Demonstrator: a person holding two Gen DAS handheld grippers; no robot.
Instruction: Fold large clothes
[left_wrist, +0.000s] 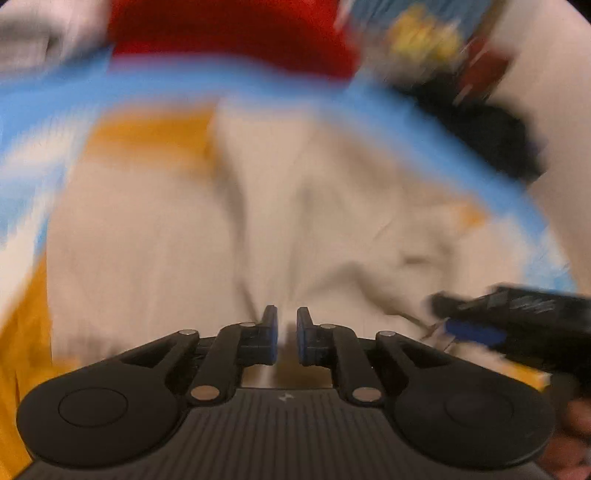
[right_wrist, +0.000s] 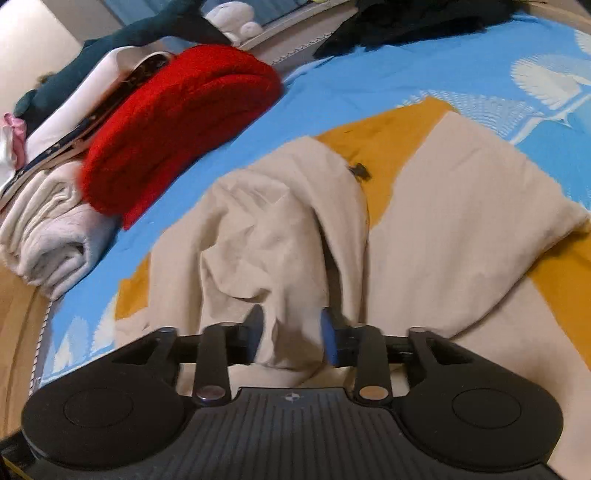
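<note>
A large beige and mustard-yellow garment (right_wrist: 461, 206) lies spread on a blue bedspread (right_wrist: 369, 77). My right gripper (right_wrist: 291, 336) has a bunched fold of its beige cloth (right_wrist: 288, 295) between the fingers and lifts it off the bed. In the blurred left wrist view, my left gripper (left_wrist: 286, 334) is shut on a thin fold of the same beige garment (left_wrist: 258, 229), which stretches away from the fingers. The right gripper's fingers (left_wrist: 480, 325) show at the right edge of the left wrist view, close beside my left gripper.
A folded red knit (right_wrist: 177, 122) and a folded white towel (right_wrist: 55, 240) are stacked at the bed's left edge, with other folded items behind. Dark clothes (right_wrist: 406, 26) lie at the far side. The red knit (left_wrist: 229, 33) also shows ahead in the left wrist view.
</note>
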